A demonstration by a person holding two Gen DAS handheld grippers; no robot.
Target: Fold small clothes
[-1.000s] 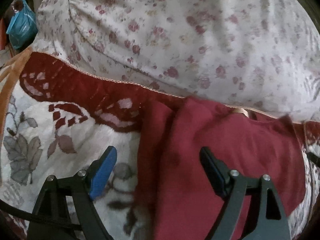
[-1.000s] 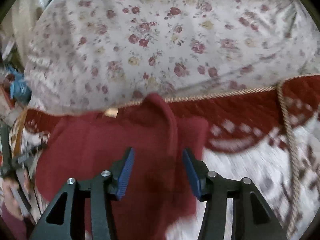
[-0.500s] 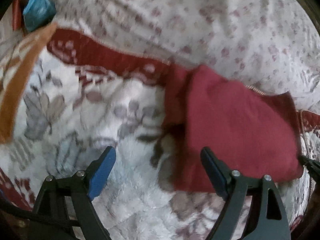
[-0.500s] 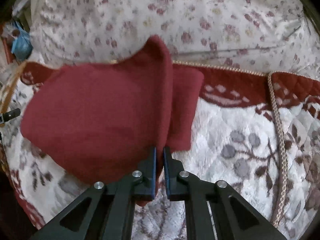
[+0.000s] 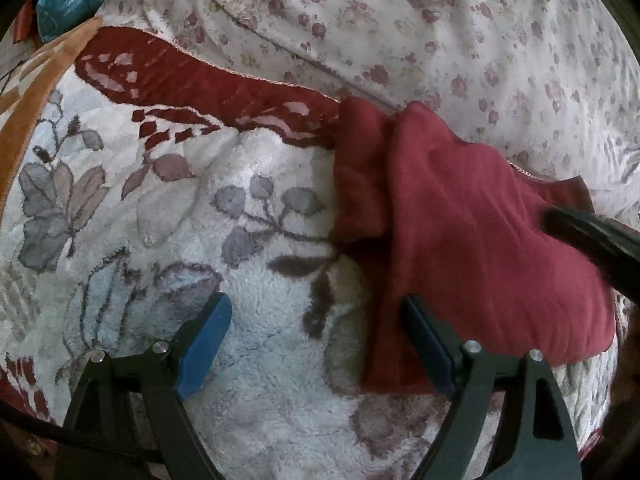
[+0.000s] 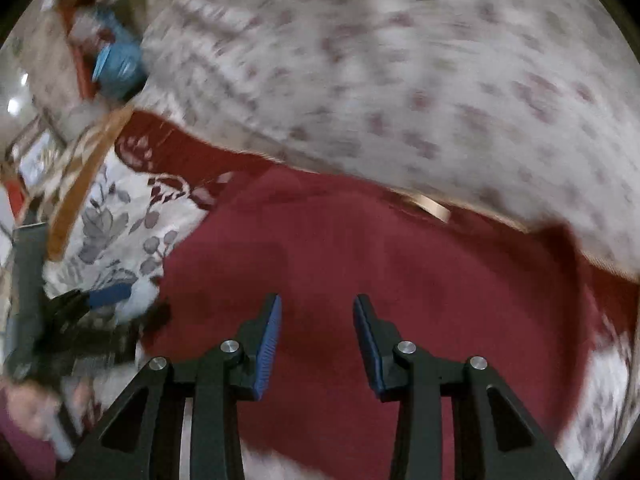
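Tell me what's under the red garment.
The red garment lies on a fleecy white blanket with a grey leaf print. Its far edge overlaps the blanket's dark red border. Whatever lies beneath its middle is covered.

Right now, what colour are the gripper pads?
Blue pads, clearest in the right wrist view.

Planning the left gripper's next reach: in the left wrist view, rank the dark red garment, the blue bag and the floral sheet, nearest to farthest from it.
From the left gripper:
1. Dark red garment, right beside its right finger, lower right.
2. Floral sheet, beyond the garment, across the top.
3. Blue bag, far top-left corner.
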